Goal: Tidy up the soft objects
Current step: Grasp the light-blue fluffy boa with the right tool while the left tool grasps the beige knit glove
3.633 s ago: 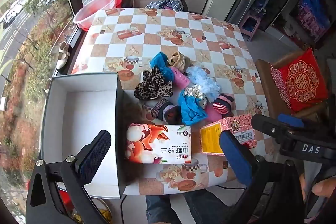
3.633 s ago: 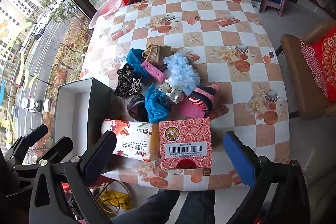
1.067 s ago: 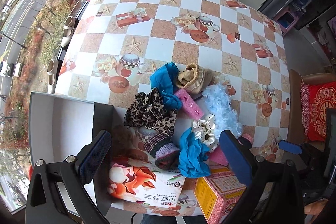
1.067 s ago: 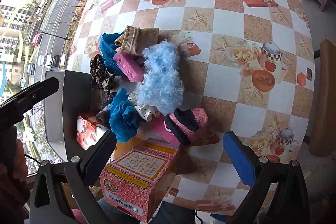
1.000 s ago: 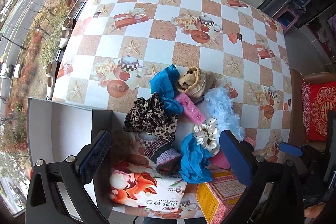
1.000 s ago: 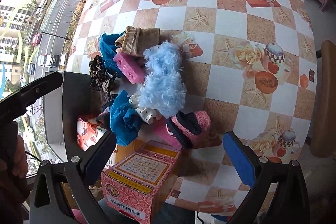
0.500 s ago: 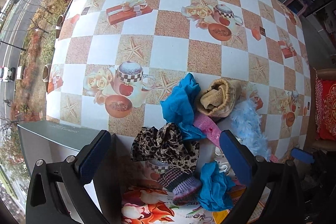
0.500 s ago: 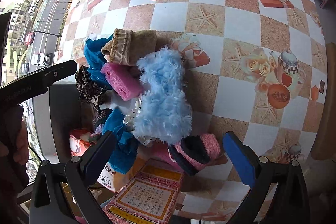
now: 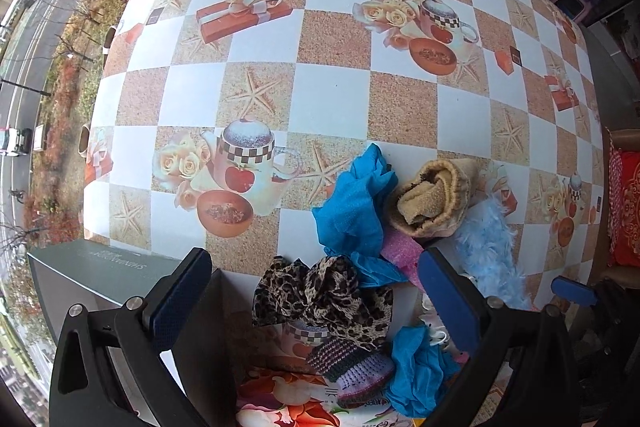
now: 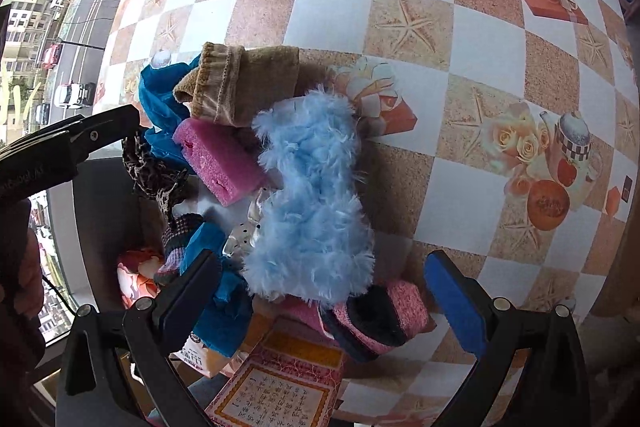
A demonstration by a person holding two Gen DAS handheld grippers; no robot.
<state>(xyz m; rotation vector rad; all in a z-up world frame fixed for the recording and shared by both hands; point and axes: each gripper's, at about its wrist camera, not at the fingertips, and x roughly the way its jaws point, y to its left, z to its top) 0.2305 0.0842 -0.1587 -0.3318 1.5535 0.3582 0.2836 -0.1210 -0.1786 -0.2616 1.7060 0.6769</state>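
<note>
A heap of soft things lies on the checkered table (image 9: 336,43). My left gripper (image 9: 316,291) hangs open right over the leopard-print scrunchie (image 9: 320,297), with a blue cloth (image 9: 352,211), a tan sock (image 9: 434,197) and a striped knit piece (image 9: 356,367) close by. My right gripper (image 10: 320,287) is open above the fluffy light-blue piece (image 10: 312,199). A pink sponge (image 10: 218,161), the tan sock (image 10: 244,87) and a pink-and-black knit sock (image 10: 376,319) surround it. Nothing is held.
A grey open box (image 9: 104,271) stands at the table's left front corner. A flowered tissue pack (image 9: 288,403) and a red patterned carton (image 10: 280,387) lie at the front edge. The far half of the table (image 10: 440,7) carries only its printed pattern.
Both grippers have come down and forward toward the heap, which now looks much larger. The left one now sits over the leopard scrunchie, the right over the fluffy blue piece.
</note>
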